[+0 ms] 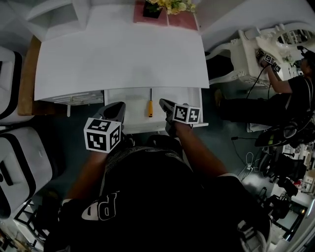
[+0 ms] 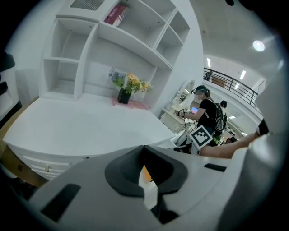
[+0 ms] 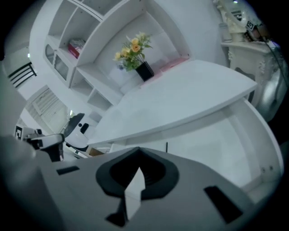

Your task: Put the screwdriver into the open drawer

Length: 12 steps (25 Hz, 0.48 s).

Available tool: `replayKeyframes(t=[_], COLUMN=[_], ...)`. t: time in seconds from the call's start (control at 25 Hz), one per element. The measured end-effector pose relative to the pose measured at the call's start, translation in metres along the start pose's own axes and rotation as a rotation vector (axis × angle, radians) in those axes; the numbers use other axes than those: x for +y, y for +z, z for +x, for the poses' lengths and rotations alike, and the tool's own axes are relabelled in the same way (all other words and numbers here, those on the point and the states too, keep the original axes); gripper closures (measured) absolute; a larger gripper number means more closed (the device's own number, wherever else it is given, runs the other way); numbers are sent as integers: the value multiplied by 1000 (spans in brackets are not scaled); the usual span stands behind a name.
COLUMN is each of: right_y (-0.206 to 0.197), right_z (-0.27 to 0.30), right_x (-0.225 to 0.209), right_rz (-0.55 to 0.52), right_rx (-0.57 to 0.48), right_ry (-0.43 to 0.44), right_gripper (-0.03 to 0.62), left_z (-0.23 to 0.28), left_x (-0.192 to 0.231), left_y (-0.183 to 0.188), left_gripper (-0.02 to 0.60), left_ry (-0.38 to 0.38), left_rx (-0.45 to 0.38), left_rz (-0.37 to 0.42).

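We judge the task done: the screwdriver [image 1: 150, 107] lies in the open drawer [image 1: 130, 101], our left gripper [image 1: 118, 109] and right gripper [image 1: 166, 106] both closed, empty.

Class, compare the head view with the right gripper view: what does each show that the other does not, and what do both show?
Only the head view: the whole screwdriver, yellow handle included, lying in the open drawer, and the person's torso. Only the right gripper view: the shelves holding a pink book, and the right gripper with its jaws shut and empty. Both: the flowers and the white desktop.
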State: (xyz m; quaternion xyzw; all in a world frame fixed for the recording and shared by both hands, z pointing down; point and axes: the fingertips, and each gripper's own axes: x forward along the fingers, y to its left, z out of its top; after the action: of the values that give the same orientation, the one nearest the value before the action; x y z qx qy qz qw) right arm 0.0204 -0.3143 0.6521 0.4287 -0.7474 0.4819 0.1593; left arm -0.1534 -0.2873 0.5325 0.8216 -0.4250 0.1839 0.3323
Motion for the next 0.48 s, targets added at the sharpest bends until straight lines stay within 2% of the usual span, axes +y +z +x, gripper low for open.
replayKeyframes(t=[0.16,0.24,0.4,0.48], right_y=[22,25,10,2], right_z=[-45,-69,-124,-152], right_x=[32,47,64,71], right_rz=[-87,-160,-397,-468], right_rx=[-101,-119,-119,-143], right_ry=[106,141,148,154], right_gripper=[585,585,585,585], left_z=[-6,-10,-22,-28], left_x=[-23,-38,-81,-105], left_y=[1,2,-3,-10], left_gripper=[571,571,571,571], left_ry=[14,23,32,34], left_rx=[-33,-58,-117,-140], left_rz=[5,-2,-30,-36])
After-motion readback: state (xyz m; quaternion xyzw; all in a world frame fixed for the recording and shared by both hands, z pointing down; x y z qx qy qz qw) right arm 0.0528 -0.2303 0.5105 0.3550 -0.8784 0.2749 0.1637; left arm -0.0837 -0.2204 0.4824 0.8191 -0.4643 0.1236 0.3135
